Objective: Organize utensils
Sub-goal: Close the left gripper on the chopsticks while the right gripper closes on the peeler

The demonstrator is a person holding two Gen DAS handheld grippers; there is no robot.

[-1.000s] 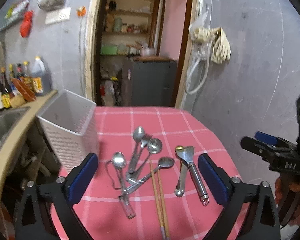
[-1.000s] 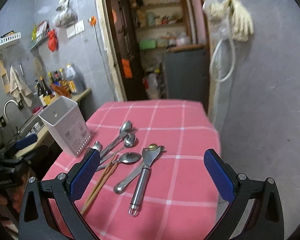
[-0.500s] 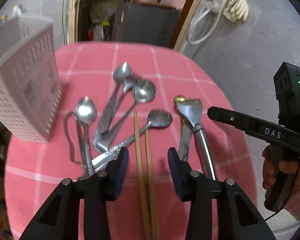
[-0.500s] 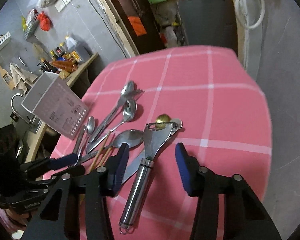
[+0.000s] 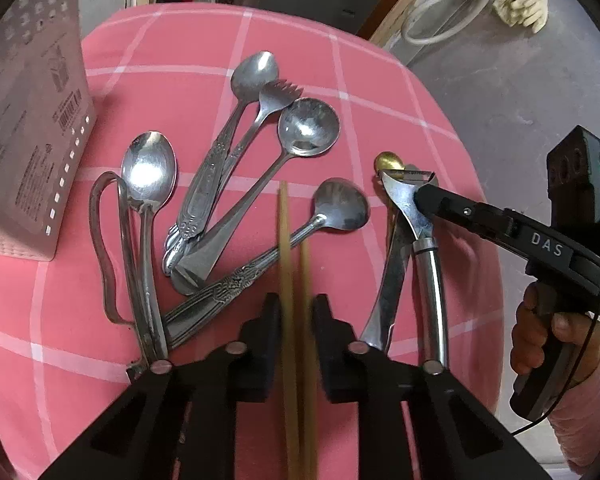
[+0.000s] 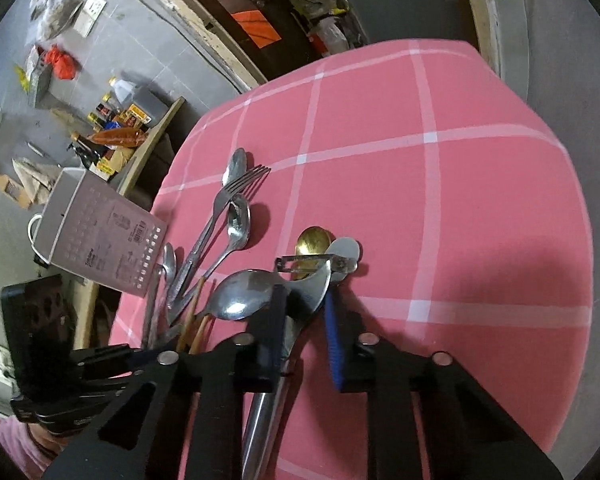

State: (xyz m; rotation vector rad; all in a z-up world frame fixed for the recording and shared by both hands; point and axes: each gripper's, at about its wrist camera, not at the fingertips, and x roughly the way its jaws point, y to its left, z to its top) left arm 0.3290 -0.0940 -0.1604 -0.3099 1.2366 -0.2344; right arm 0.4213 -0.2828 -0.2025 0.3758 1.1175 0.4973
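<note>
A: Which goes in the white perforated holder (image 5: 24,128) at the table's left edge first?

B: Judging from how they sit, both at once. The left gripper (image 5: 296,320) is narrowed around the chopsticks (image 5: 286,248), which run between its fingers; whether the pads actually touch the wood I cannot tell. Squeeze evenly so the pair stays parallel.

A: And the other?

B: The right gripper (image 6: 304,320) straddles the peeler (image 6: 306,280) just below its head, with a visible gap on one side. Lift straight up, clear of the gold spoon (image 6: 312,240) beneath.
</note>
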